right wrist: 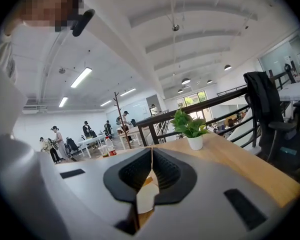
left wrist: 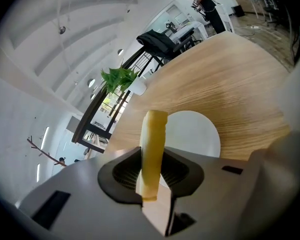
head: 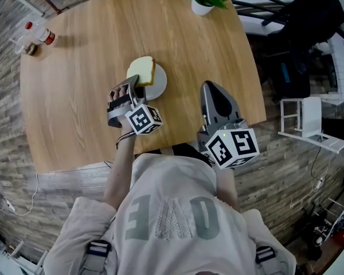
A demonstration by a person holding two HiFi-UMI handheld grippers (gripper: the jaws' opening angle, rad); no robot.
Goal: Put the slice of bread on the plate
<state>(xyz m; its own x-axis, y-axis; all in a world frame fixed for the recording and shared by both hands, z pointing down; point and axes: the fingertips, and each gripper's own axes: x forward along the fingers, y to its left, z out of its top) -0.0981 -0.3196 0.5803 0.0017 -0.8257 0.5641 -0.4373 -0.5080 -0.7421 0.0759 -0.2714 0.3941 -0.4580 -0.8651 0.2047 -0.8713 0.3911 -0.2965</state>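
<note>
Bread, a pale yellow slice with a tan crust (head: pixel 142 70), is clamped between the left gripper's (head: pixel 134 86) jaws over the round white plate (head: pixel 159 83), perhaps touching its rim. The right gripper (head: pixel 213 90) hangs closed, holding nothing, above the round wooden table (head: pixel 74 96).

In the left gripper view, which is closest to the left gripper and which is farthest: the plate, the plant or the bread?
1. The slice of bread: pinched between the jaws of the left gripper.
2. The plate: on the table just behind the bread, slightly right.
3. The potted plant: far off at the table's far edge, upper left.
</note>
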